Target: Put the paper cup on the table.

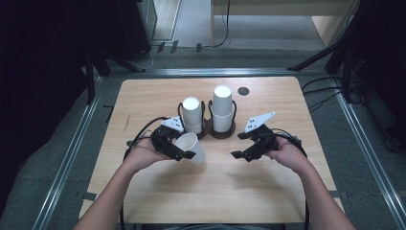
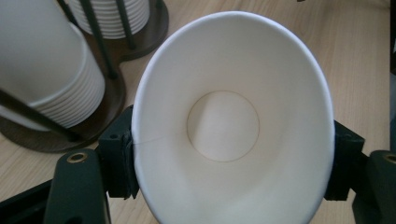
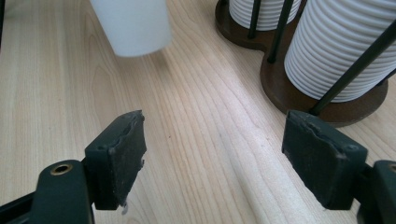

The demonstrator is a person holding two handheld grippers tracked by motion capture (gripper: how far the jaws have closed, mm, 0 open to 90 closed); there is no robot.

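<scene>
High view: my left hand-held gripper (image 1: 183,149) clamps a paper cup (image 1: 190,146) above the surface (image 1: 215,187); my right hand-held gripper (image 1: 242,145) hangs spread, empty.

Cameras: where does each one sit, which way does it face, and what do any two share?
High view: above the person's side, looking forward and down on the table; both forearms, left gripper, right gripper.
Left gripper view: on the left gripper, looking into the cup its fingers clamp.
Right gripper view: on the right gripper, facing bare table between open fingers.
Shared: all three show the cup and the cup stacks in their holder.
</scene>
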